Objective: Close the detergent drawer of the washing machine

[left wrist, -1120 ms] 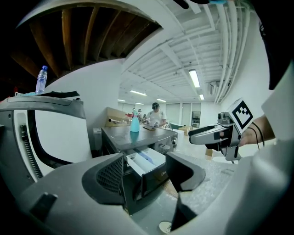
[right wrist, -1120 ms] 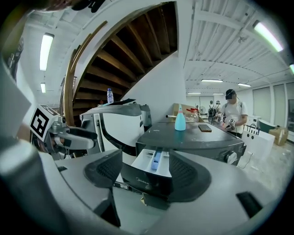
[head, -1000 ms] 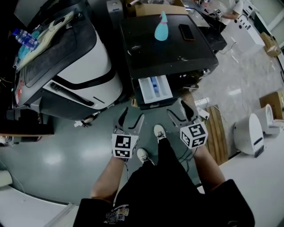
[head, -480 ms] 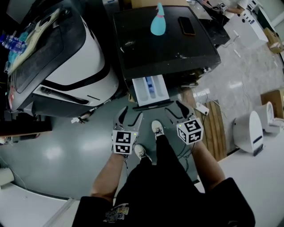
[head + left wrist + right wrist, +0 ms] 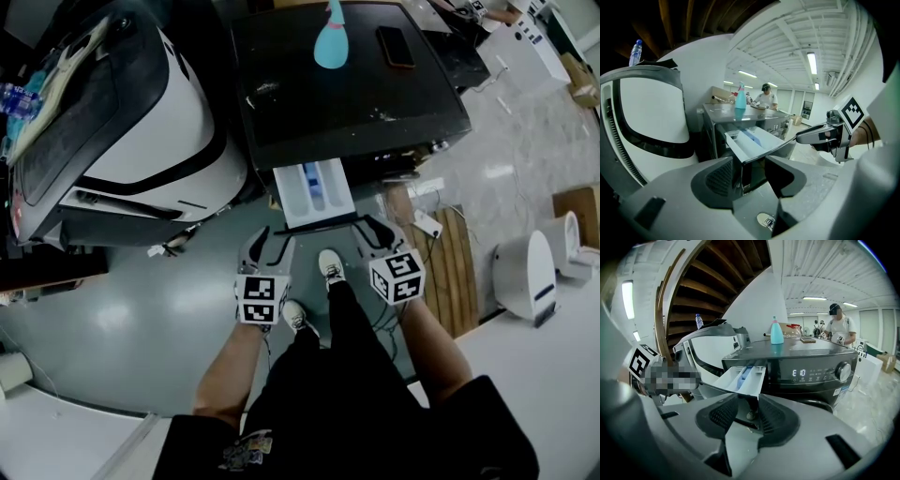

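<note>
Pulled-out white plastic detergent drawer [image 5: 316, 192], left gripper [image 5: 270, 242] and right gripper [image 5: 375, 228] met its front lip, jaws had just been closing, lip between each pair, not yet pinched.

Person in black, with two matching grey grippers

The person wears a black short-sleeved top [image 5: 487, 427], black trousers [image 5: 349, 352] and white lace-up shoes [image 5: 331, 269] with a dark print on the uppers. A small multicoloured patch [image 5: 246, 454] sits at the hem of the top. The left gripper [image 5: 270, 242] and the right gripper [image 5: 373, 229] look alike: two grey, faintly speckled plastic jaws, each lined with black ribbed pads [image 5: 724, 413]. Behind the jaws sits a white marker cube [image 5: 261, 301] printed with black square patterns. A thin dark cable [image 5: 868, 135] loops at the wrist behind the right gripper's cube.
</note>
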{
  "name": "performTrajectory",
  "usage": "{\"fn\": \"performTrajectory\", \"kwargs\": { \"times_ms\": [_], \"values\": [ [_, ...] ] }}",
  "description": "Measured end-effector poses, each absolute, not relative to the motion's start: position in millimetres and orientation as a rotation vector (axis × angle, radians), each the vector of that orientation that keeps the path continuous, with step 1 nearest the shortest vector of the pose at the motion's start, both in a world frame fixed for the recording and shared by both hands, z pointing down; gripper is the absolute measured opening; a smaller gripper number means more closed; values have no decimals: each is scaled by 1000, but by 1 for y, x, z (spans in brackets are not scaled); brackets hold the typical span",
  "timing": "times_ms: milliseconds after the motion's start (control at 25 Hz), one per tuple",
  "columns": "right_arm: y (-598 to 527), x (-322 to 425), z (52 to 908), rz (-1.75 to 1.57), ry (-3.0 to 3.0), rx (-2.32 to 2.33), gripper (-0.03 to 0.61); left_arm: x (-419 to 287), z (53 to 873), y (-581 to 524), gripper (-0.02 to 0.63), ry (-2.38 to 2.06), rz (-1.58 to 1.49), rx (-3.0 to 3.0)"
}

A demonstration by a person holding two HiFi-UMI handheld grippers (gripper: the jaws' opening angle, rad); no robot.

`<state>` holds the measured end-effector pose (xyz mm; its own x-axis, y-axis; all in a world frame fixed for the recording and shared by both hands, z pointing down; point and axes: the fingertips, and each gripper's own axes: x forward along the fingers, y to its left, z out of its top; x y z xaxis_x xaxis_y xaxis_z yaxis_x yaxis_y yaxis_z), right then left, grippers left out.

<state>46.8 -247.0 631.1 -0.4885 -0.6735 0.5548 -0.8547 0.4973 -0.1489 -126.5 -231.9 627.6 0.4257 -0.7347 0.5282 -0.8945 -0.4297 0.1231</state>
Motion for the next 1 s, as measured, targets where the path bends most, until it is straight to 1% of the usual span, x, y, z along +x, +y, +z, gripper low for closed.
{"fn": "performTrajectory", "kwargs": {
  "times_ms": [160,520,1000],
  "values": [
    [-248,46,632,570,-2327,1275,132,-124,630,-232,190,-1377,571,2304],
    [-264,43,632,568,-2336,1286,132,-126,629,-245,164,-1429,542,2261],
    [-309,34,631,558,-2353,1301,132,-136,628,-289,164,-1507,534,2220]
  ]
}}
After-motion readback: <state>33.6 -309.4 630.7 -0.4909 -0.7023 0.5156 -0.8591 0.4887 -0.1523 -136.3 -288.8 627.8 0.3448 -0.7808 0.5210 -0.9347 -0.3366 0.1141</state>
